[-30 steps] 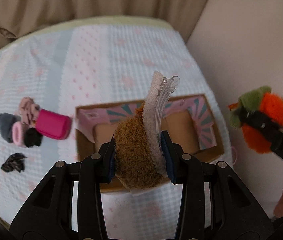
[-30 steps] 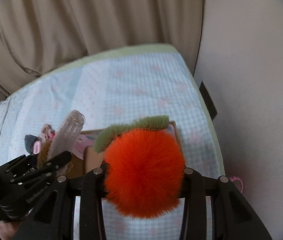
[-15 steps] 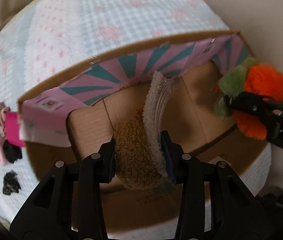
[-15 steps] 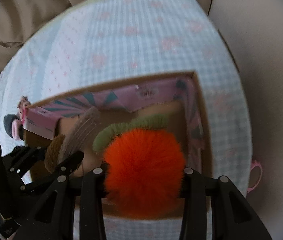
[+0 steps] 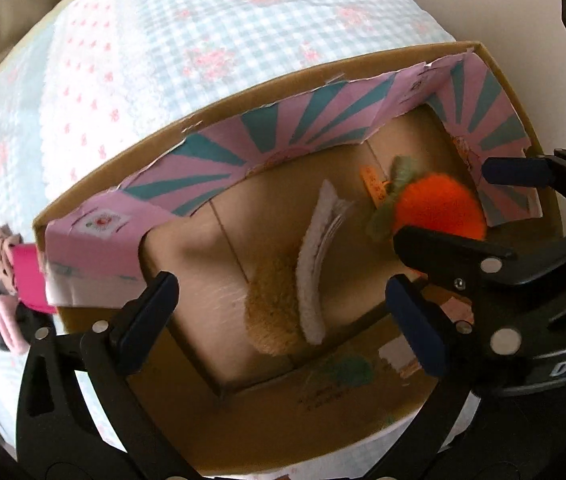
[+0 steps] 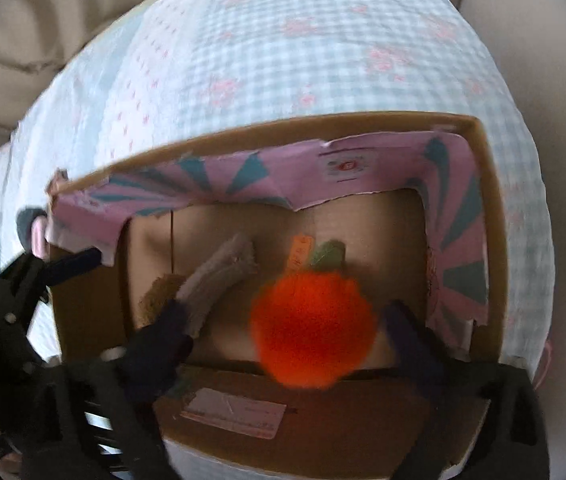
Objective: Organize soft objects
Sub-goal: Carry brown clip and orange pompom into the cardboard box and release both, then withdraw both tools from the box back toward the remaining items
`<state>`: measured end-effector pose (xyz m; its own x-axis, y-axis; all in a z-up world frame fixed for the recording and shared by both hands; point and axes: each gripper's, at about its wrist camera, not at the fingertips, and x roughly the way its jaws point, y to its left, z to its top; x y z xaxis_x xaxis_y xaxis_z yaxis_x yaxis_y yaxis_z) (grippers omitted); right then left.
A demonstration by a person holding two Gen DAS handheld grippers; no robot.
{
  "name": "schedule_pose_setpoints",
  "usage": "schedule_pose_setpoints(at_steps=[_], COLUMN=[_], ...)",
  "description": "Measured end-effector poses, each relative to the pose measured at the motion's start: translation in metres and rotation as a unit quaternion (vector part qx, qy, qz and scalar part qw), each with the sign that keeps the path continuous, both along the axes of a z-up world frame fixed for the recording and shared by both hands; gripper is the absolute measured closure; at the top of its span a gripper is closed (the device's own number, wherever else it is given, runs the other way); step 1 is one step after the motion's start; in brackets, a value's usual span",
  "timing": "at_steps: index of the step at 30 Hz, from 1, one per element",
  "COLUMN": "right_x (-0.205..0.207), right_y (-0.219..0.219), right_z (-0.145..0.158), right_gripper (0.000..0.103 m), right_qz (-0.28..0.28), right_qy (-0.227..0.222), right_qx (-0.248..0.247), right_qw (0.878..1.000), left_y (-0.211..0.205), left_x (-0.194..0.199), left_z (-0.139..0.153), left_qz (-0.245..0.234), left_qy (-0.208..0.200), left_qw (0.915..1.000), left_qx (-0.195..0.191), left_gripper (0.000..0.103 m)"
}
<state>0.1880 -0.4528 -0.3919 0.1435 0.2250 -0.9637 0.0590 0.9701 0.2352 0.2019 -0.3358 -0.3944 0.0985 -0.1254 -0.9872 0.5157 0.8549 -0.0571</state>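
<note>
Orange pompom [image 6: 312, 330] lies in box [image 6: 491, 240] between spread right hand-held gripper [image 6: 287, 340].

White letters "DAS" show, cut off, on the right tool [image 5: 479, 216] body; other labels are illegible.

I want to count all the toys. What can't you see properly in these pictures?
- Pile of soft things, left wrist view: cut off by the edge and box.
- Orange pom-pom, right wrist view: blurred.
- Pink item, right wrist view: mostly behind the box.
</note>
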Motion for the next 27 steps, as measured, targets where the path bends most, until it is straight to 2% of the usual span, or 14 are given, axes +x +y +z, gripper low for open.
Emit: schedule_pose_setpoints(at_steps=[7, 14, 21, 24, 27], right_x=[-0.011, -0.022, -0.042, -0.055, -0.07], right_y=[-0.001, -0.003, -0.001, 0.004, 0.012], right_z=[-0.002, 0.025, 0.074, 0.106, 0.144], right_gripper=[0.0, 0.0, 0.0, 0.0, 0.0], right_qz=[-0.02, -0.024, -0.036, -0.036, -0.04], right_qy=[0.003, -0.02, -0.062, -0.086, -0.121], right_qx=[0.009, -0.007, -0.022, -0.034, -0.046], right_qw=[1.0, 0.999, 0.997, 0.995, 0.991], left_y=[0.017, 0.021, 0.035, 0.037, 0.047], left_x=[-0.007, -0.018, -0.029, -0.033, -0.043], left_z=[0.005, 0.031, 0.076, 0.098, 0.131], left_qz=[0.022, 0.028, 0.044, 0.049, 0.059], left_qy=[0.002, -0.016, -0.045, -0.064, -0.086], left_qw=[0.9997, 0.9994, 0.997, 0.9953, 0.9922], left_qx=[-0.007, -0.017, -0.045, -0.054, -0.068], left_gripper=[0.0, 0.0, 0.0, 0.0, 0.0])
